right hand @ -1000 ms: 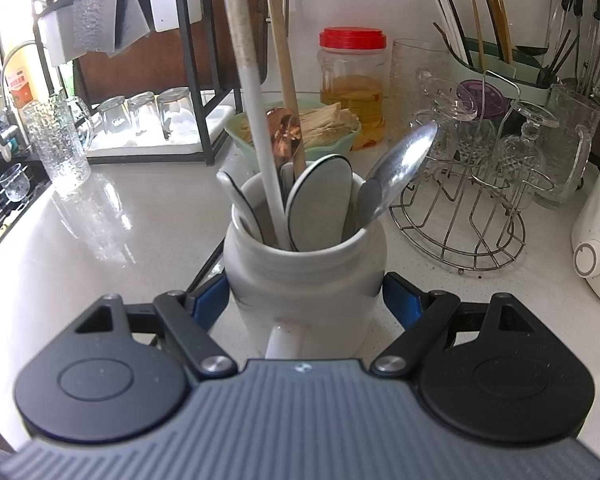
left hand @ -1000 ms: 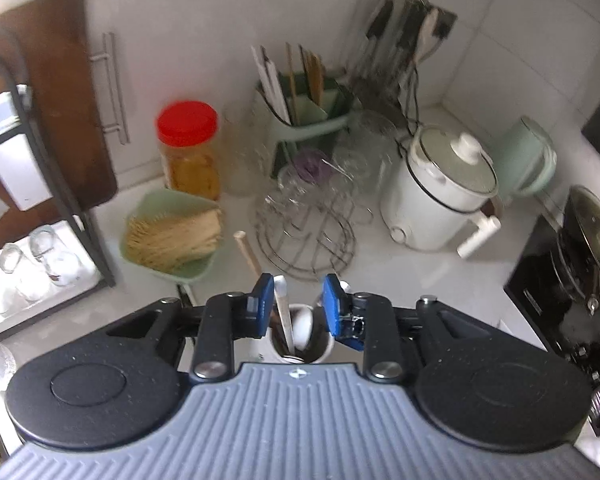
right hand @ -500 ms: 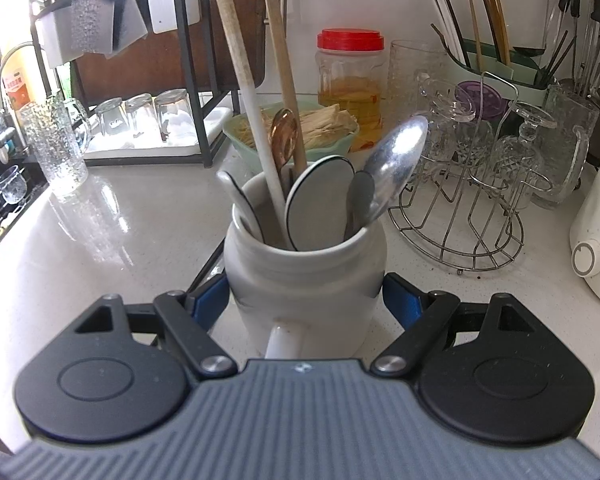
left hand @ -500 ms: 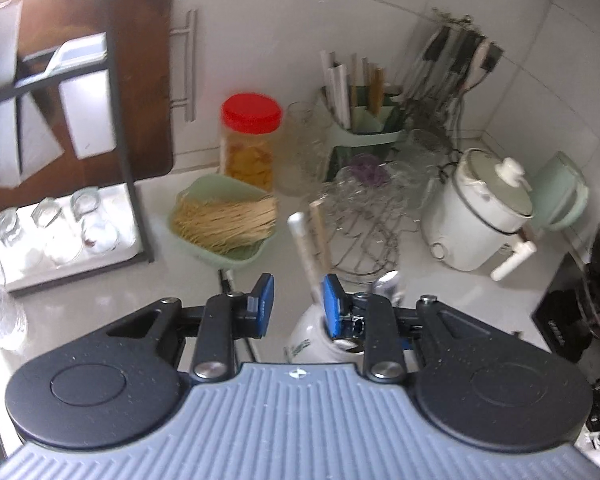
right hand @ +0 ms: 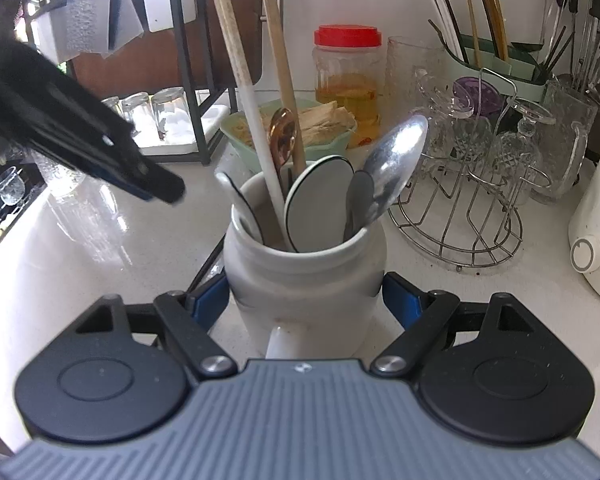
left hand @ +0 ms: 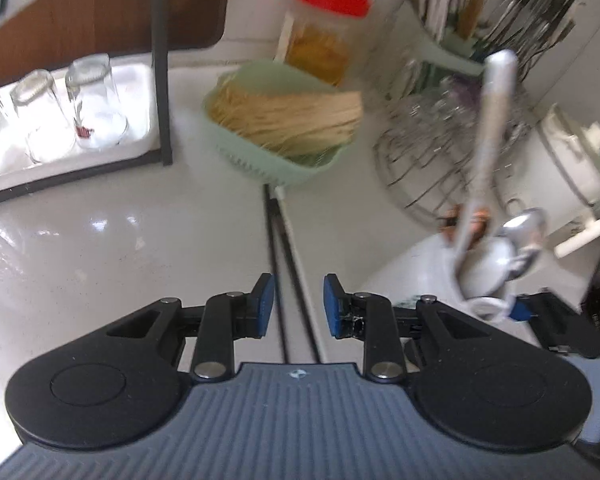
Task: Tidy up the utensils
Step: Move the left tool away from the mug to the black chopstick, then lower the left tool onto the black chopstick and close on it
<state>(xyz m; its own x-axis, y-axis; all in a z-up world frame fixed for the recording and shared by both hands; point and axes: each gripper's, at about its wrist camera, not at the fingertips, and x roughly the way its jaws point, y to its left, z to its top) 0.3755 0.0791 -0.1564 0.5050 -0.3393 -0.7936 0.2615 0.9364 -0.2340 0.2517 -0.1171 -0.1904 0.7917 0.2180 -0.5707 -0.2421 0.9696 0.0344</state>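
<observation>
My right gripper (right hand: pixel 303 300) is shut on a white ceramic jar (right hand: pixel 303 280) standing on the counter. The jar holds a long white handle (right hand: pixel 240 76), a wooden handle (right hand: pixel 280 48), a copper spoon (right hand: pixel 284 136), a metal spoon (right hand: pixel 395 160) and black-rimmed white spoons (right hand: pixel 319 196). My left gripper (left hand: pixel 298 304) is open and holds nothing, low over the counter just left of the jar (left hand: pixel 479 264). Black and white chopsticks (left hand: pixel 284 240) lie flat on the counter under the gap of its jaws. In the right wrist view the left gripper (right hand: pixel 164 192) shows as a dark blur.
A green basket (left hand: pixel 300 160) of dry noodles lies past the chopsticks, with a red-lidded jar (left hand: pixel 327 40) behind it. A wire rack (right hand: pixel 459 216) of glasses and a white cooker (right hand: pixel 595 240) stand to the right. A black shelf frame (left hand: pixel 160 80) with upturned glasses (left hand: pixel 96 108) stands on the left.
My left gripper has come down from above the jar to low over the counter on its left, now over the chopsticks. The right gripper and jar have kept still.
</observation>
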